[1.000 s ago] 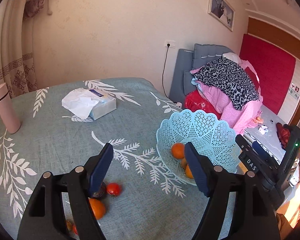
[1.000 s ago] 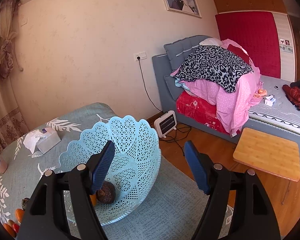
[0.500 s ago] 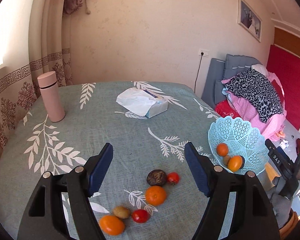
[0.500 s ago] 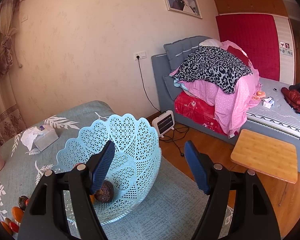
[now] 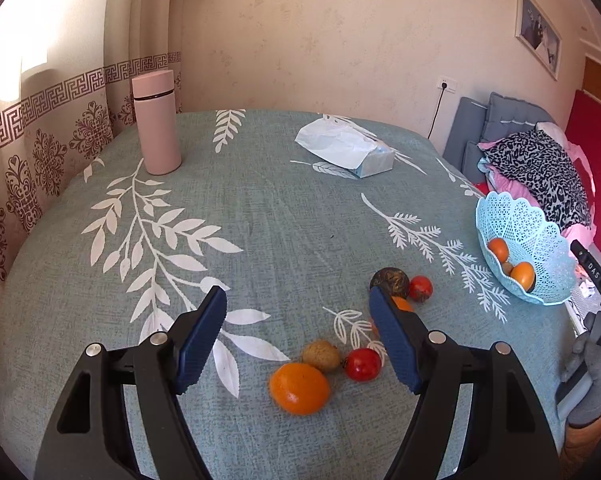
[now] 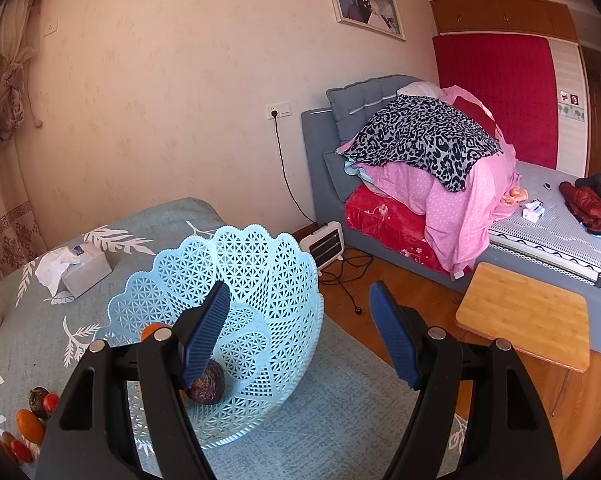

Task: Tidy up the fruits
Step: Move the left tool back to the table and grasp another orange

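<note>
In the left wrist view, loose fruit lies on the teal tablecloth: an orange [image 5: 299,389], a tan kiwi [image 5: 321,356], a red tomato [image 5: 363,364], a dark passion fruit [image 5: 389,282], another tomato [image 5: 420,288]. A second orange [image 5: 401,303] is partly hidden behind my right finger. My left gripper [image 5: 298,338] is open and empty, just above the fruit. The light blue lattice basket [image 5: 508,216] holds oranges at the table's right edge. In the right wrist view, my right gripper [image 6: 298,334] is open and empty over the basket [image 6: 260,280], with a passion fruit [image 6: 207,388] inside.
A pink flask [image 5: 156,122] stands at the back left and a tissue pack [image 5: 346,148] at the back. Curtains hang at the left. Beyond the table's right edge are a bed [image 6: 440,168], a small heater [image 6: 326,242] and a wooden stool [image 6: 526,312].
My left gripper swung left and back from the basket, so the loose fruit now lies between its fingers. My right gripper barely moved.
</note>
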